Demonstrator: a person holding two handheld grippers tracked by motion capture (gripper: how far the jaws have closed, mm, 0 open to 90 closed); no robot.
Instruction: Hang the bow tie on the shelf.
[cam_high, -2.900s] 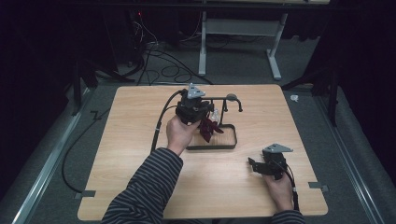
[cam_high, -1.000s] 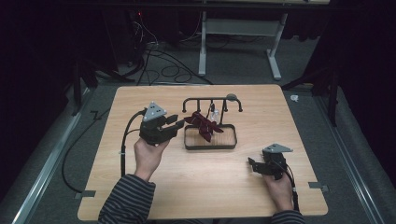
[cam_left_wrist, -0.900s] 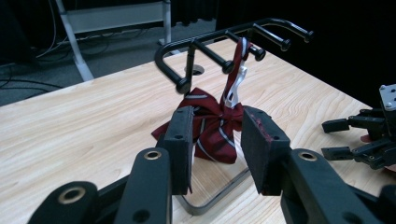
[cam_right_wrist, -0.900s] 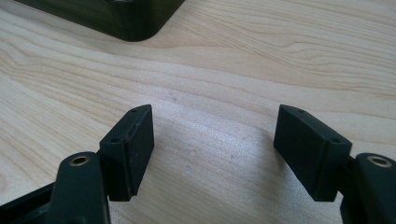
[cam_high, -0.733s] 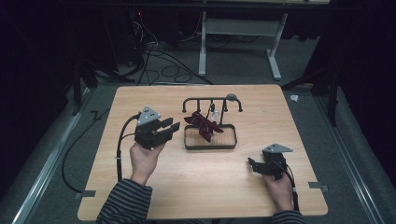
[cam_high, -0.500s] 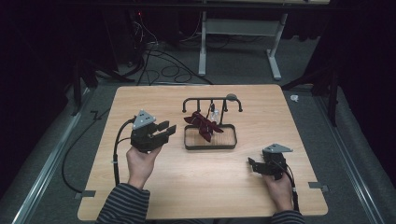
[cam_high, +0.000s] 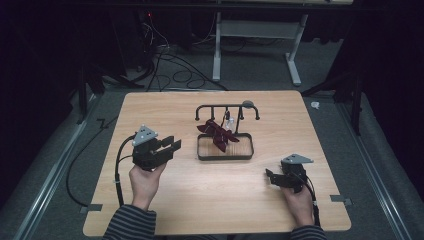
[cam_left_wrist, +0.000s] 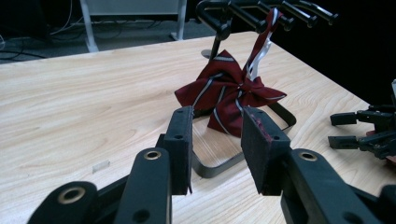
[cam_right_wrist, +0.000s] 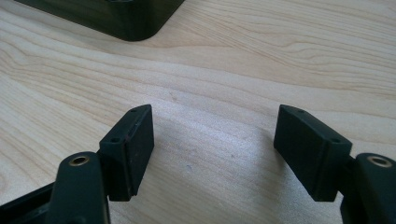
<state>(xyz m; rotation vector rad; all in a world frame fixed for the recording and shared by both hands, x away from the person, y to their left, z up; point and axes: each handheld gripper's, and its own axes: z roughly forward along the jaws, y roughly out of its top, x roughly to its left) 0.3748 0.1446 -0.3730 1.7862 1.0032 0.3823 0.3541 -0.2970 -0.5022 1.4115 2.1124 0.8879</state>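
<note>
On the surface (cam_high: 165, 210), a red bow (cam_high: 218, 134) hangs from a black rack (cam_high: 227, 107) over its tray (cam_high: 224, 155). The left tool (cam_high: 172, 145) sits just left of the tray, open and empty. The right tool (cam_high: 270, 177) rests well apart, open too. A bump on the rack could make the bow slip off its peg.
</note>
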